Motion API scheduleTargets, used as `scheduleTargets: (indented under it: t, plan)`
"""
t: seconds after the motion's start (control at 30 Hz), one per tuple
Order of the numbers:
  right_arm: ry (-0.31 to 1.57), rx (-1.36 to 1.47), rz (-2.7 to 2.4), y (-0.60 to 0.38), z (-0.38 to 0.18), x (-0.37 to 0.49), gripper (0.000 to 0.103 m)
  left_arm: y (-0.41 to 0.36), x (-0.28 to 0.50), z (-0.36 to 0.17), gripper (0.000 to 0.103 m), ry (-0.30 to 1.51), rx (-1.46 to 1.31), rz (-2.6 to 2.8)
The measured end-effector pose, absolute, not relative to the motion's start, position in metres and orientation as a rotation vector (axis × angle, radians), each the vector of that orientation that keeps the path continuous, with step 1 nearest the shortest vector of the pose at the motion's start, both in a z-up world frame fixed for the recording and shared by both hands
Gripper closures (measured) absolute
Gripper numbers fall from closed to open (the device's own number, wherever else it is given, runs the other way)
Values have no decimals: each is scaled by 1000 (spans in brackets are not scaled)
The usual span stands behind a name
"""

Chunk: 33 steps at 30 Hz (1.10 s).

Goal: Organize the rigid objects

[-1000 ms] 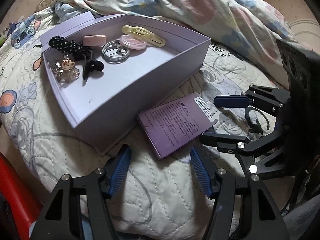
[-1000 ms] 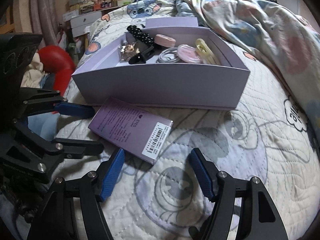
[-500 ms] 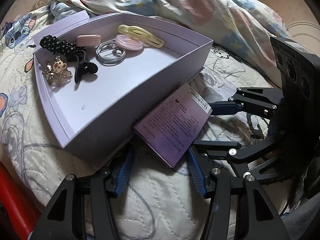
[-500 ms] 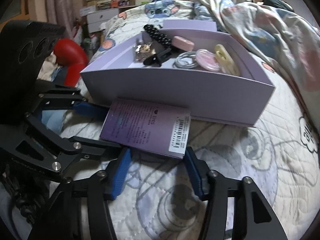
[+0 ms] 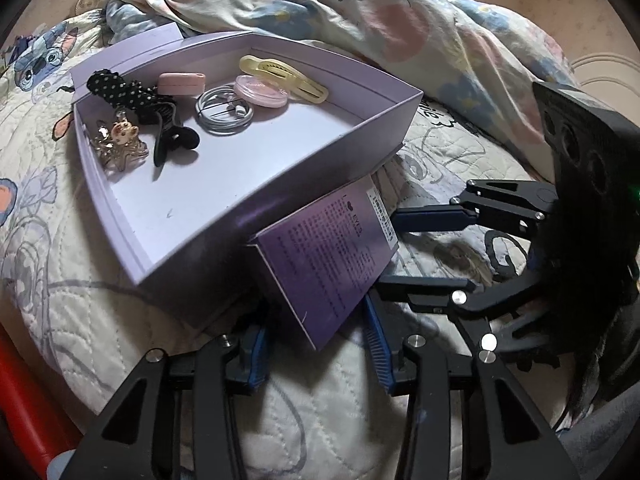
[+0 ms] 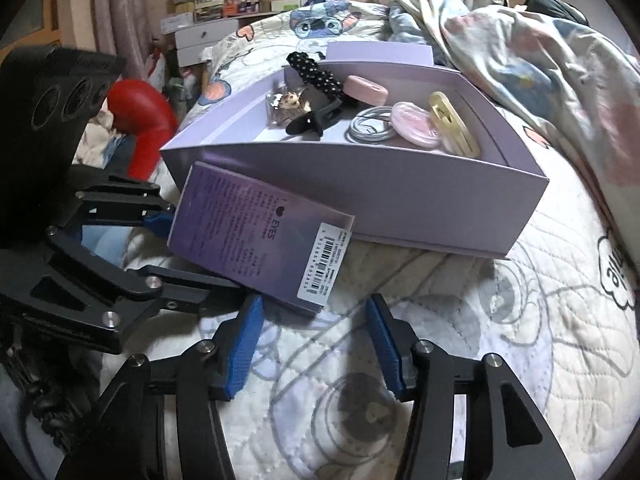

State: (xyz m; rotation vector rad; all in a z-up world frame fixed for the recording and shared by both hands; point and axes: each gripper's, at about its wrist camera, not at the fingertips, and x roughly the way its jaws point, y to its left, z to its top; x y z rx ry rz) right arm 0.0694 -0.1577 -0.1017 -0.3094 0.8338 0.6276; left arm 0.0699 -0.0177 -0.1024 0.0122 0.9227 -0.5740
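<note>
A flat purple box with a barcode label (image 5: 328,256) (image 6: 256,236) is tilted, its far edge up against the wall of the lilac tray (image 5: 280,184) (image 6: 400,200). My left gripper (image 5: 316,344) has its blue pads on either side of the box's near end and seems to hold it. My right gripper (image 6: 312,340) is open and empty just in front of the box. The tray holds a black dotted hair clip (image 5: 124,92), a pink case (image 5: 182,83), a coiled white cable (image 5: 224,110), a pink disc (image 5: 260,90) and a yellow clip (image 5: 280,76).
The tray and box rest on a quilted bed cover (image 6: 460,340). A rumpled floral blanket (image 5: 360,12) lies behind the tray. A red object (image 6: 140,116) and white drawers (image 6: 200,40) stand beyond the bed's left side.
The purple box lay flat on the quilt; now its far end is raised against the tray wall. My left gripper has moved forward around it. My right gripper has come closer.
</note>
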Motion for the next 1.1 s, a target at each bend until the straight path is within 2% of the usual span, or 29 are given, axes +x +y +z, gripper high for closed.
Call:
scheduleTargets:
  t: [0.4, 0.53, 1.1]
  plan:
    - [807, -398, 695, -143, -105, 71, 50, -11, 68, -101, 61, 922, -7, -564]
    - [795, -388, 725, -142, -104, 69, 60, -13, 65, -96, 61, 910, 4, -582]
    - [674, -377, 740, -141, -89, 56, 63, -8, 51, -74, 61, 834, 39, -551]
